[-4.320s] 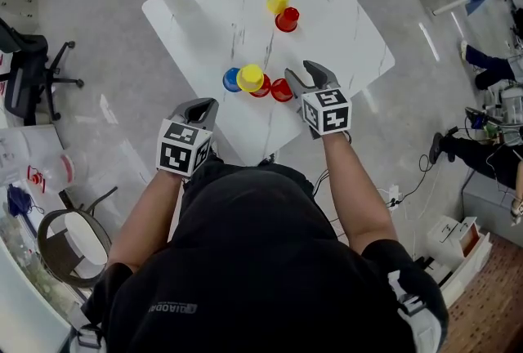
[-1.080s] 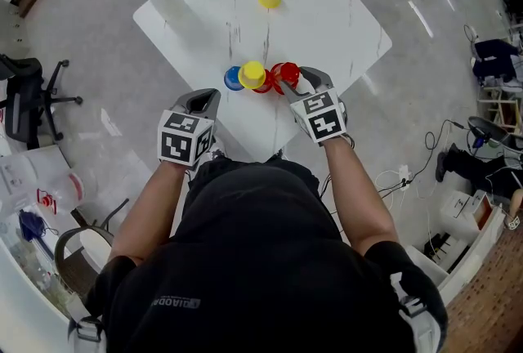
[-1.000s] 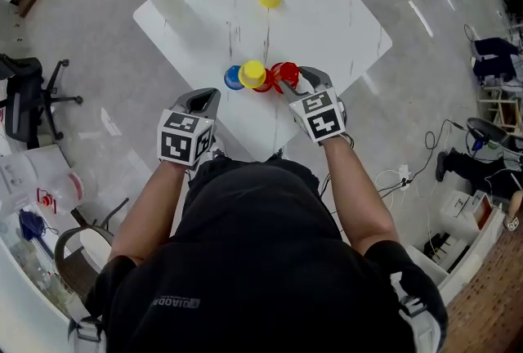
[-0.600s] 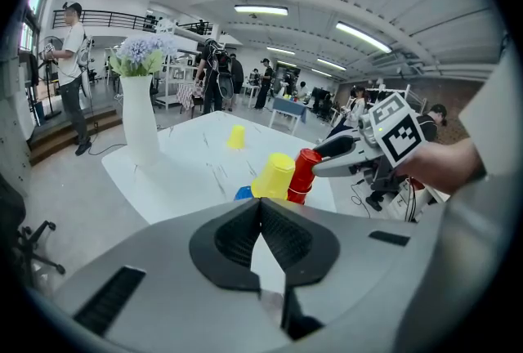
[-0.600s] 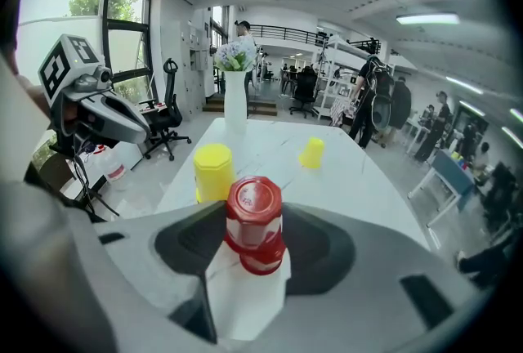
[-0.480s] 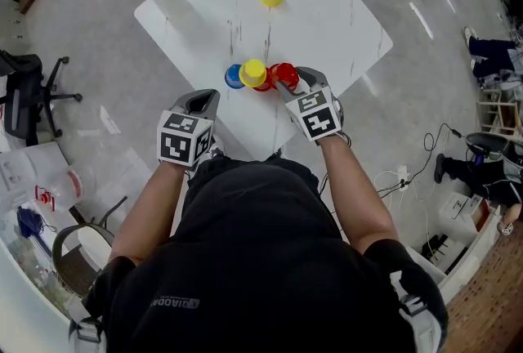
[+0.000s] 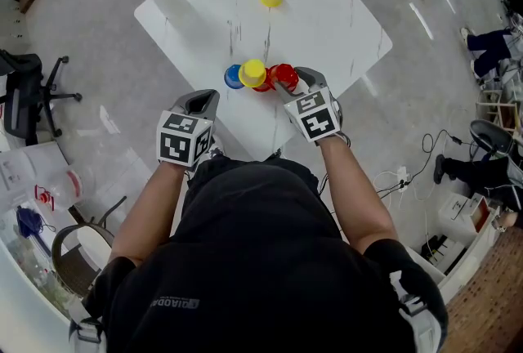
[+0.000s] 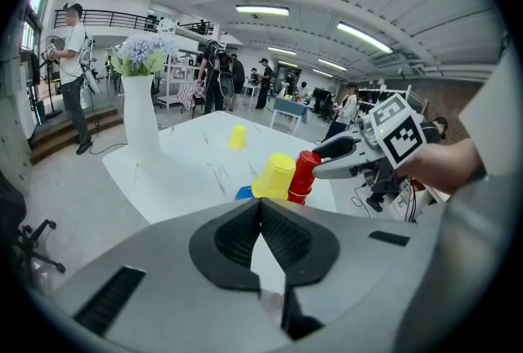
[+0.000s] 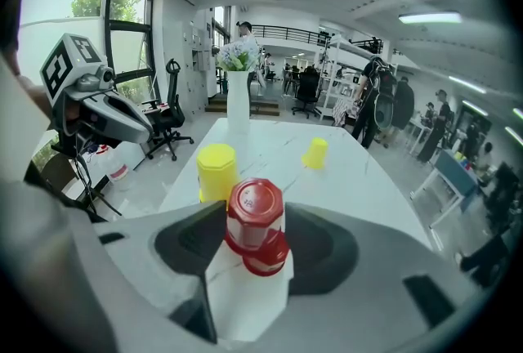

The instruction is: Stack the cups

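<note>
Red cup (image 9: 252,212) being grasped by right gripper (image 9: 249,222) atop second red cup (image 9: 267,258), at table (image 7: 327,16) near edge; left gripper (image 8: 261,208) being held clenched, empty.

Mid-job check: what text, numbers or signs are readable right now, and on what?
On the black shirt: pale print, too blurred to read.
On the top red cup: small marks on its base, unreadable.
On the left claw and right claw cubes: square black-and-white markers, no words.
</note>
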A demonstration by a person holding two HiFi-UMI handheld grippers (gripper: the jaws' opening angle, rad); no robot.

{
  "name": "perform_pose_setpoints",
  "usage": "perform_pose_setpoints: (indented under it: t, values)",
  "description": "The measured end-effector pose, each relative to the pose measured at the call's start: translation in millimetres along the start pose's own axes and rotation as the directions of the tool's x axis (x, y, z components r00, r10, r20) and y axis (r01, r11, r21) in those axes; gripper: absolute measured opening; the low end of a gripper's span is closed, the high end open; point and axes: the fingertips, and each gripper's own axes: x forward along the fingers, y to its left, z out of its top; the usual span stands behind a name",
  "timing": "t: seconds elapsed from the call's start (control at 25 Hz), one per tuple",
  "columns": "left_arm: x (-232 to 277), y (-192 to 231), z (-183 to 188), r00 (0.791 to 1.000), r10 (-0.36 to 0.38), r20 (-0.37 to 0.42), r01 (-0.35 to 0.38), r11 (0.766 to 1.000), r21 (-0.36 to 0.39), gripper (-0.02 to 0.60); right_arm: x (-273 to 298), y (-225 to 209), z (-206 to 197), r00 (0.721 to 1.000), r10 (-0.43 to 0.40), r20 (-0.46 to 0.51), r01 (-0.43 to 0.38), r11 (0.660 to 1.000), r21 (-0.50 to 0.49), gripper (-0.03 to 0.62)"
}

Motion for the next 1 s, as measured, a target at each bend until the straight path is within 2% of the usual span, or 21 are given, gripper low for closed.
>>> perform_pose_setpoints:
  t: [0.28,0.44,0.6,0.68,0.8,1.0]
  values:
    - [1.2,-1.5,1.6,1.0,0.003,0.0,-0.003,1.0,-0.001,0.0,-14.5,0.5,6.9,0.999,0.004,0.033,-0.004,1.0,-0.01,0.212]
    - [1.4,-2.9,1.3,1.0,0.009,0.0,-0.009,1.0,-0.009,0.0,-38.9,3.2,24.3,0.991,0.055,0.124,-0.057,0.998,0.012,0.212]
    - [3.7,-5.5,2.7,1.0,0.019,0.005,-0.019,1.0,-0.017,0.0,-59.2,-19.9,44.1,0.956,0.051,0.288,-0.089,0.989,0.118,0.21]
    - [5.4,-9.5,3.7,1.0,0.021,0.009,-0.021,1.0,-0.022,0.0,-59.9,-39.8,42.5,0.947,0.024,0.321,-0.092,0.976,0.199,0.21]
    - [7.3,-15.7,2.8,0.999,0.03,0.014,-0.03,0.999,-0.03,0.0,-51.3,-65.0,31.3,0.949,-0.003,0.315,-0.09,0.956,0.279,0.21]
    - [7.4,-21.5,1.1,0.997,0.069,0.02,-0.068,0.996,-0.063,0.0,-23.7,-86.5,22.7,0.961,0.001,0.278,-0.073,0.966,0.247,0.21]
